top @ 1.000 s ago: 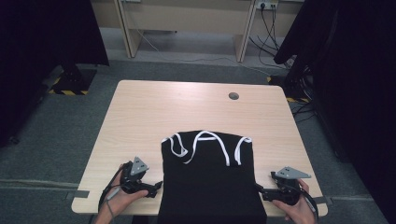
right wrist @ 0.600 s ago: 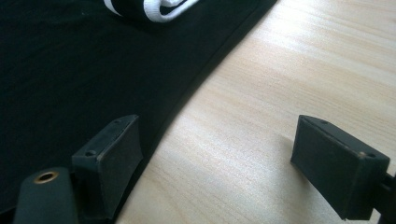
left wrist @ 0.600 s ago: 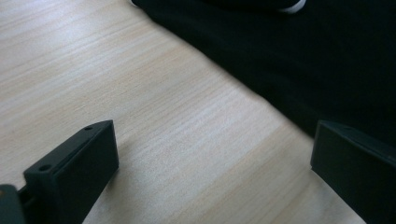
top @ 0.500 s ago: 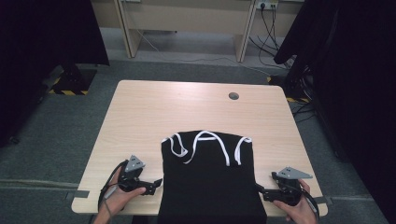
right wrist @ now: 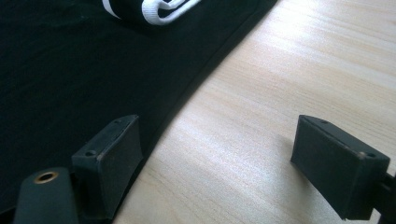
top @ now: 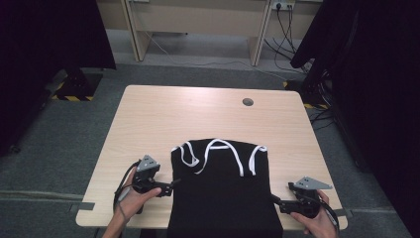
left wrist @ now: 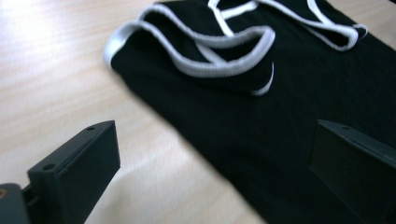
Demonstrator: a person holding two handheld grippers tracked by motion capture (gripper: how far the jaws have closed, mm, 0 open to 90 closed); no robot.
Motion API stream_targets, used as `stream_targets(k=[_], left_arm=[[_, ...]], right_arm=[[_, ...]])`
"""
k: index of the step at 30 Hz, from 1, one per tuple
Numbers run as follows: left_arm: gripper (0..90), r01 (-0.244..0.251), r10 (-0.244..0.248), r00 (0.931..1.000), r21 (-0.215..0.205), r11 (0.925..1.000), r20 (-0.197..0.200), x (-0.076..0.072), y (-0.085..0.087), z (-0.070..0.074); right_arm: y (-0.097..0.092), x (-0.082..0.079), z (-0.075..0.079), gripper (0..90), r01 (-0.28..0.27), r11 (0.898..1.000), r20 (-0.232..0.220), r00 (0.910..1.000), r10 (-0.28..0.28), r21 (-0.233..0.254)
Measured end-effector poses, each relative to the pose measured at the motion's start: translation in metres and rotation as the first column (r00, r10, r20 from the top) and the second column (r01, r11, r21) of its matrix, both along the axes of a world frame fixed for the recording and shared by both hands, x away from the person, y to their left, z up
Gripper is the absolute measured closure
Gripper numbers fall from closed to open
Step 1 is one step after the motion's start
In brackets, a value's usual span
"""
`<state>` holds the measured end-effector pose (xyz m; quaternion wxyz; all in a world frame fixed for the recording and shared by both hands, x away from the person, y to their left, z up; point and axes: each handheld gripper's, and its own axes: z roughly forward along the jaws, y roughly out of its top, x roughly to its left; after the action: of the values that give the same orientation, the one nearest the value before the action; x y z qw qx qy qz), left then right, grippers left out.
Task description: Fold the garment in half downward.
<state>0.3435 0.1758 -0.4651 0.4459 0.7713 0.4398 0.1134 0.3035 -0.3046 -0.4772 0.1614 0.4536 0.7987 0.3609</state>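
Hanging over the near edge of the worktop (top: 148,114) is a black tank top (top: 223,198) with white trim, laid out flat and sitting a bit right of the middle. Its bottom hem drops off the near edge, and the white-edged straps (top: 213,153) point toward the far edge, ending roughly halfway across the wood.

Both grippers are down by the near edge, one on each side of the garment. The left gripper (top: 166,187) is held in a hand near the near-left corner, jaws spread wide with nothing between them. From its own view, one jaw hovers over bare wood and the other over the black fabric, so it's straddling the shirt's left side edge. Can't tell if either jaw is actually touching cloth.

The right gripper (top: 277,201) sits close to the near-right corner, also spread apart and empty. In its view the side seam of the tank top runs just beside one jaw, while the other jaw is over plain wood.

Farther back, the worktop has a small round cable hole (top: 247,102) near the far edge, well apart from the shirt.
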Motion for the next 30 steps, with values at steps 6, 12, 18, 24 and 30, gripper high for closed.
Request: stream_targets(k=[6,12,18,24,30], left_arm=[[0.9,-0.020,0.020,0.9997,-0.020,0.9996,-0.015,0.025,-0.009,0.004],[0.9,-0.048,0.048,0.9984,-0.002,0.9989,-0.032,0.051,-0.019,0.007],[0.9,-0.070,0.071,0.9961,0.014,0.9974,-0.053,0.066,-0.025,0.005],[1.2,-0.076,0.078,0.9949,0.032,0.9966,-0.064,0.076,-0.031,0.002],[1.6,-0.085,0.088,0.9941,0.045,0.9954,-0.063,0.084,-0.037,0.001]], right_arm=[[0.001,0.000,0.000,16.3,-0.008,1.000,0.001,1.0000,0.008,-0.001],[0.002,0.000,0.000,16.2,-0.015,1.000,0.003,0.9999,0.015,-0.006],[0.002,-0.001,-0.001,16.1,-0.020,1.000,0.005,0.9998,0.020,-0.007],[0.003,0.000,-0.001,15.9,-0.023,1.000,0.006,0.9997,0.023,-0.009],[0.003,0.000,-0.001,15.9,-0.029,0.999,0.008,0.9996,0.029,-0.014]])
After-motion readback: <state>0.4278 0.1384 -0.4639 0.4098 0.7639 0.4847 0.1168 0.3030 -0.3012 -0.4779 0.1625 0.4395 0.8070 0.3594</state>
